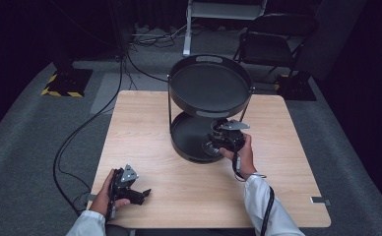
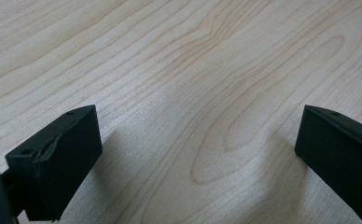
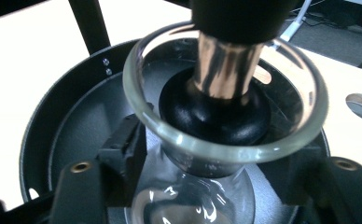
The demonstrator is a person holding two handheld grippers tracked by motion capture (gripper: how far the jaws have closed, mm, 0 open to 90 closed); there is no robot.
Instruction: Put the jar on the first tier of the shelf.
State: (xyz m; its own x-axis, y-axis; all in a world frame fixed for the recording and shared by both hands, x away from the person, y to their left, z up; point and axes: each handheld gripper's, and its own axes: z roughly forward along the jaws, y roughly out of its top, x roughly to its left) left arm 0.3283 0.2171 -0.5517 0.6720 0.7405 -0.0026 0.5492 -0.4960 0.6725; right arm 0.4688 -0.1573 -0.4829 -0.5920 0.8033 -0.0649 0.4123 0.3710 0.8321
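Note:
A clear glass vessel (image 3: 137,107) with a wide rim stands over the lower tier (image 3: 72,121) of a black two-tier tray stand (image 1: 209,60). In its mouth sits a black rounded piece (image 3: 214,116) on a copper-coloured stem (image 3: 223,65). My right gripper (image 3: 216,158) is shut on the vessel's neck, one jaw on each side. In the high view that gripper (image 1: 213,142) reaches into the lower tier's (image 1: 186,140) front right. My left gripper (image 1: 142,194) rests low at the table's front left, open, with bare wood (image 2: 193,56) between its jaws (image 2: 198,154).
The stand's upper tier (image 1: 176,91) overhangs the lower one, and thin black posts (image 3: 88,23) join them. A dark chair (image 1: 272,39) and floor cables (image 1: 80,128) lie beyond the wooden table (image 1: 144,128). A small grey tab (image 1: 320,200) sits at the table's right front edge.

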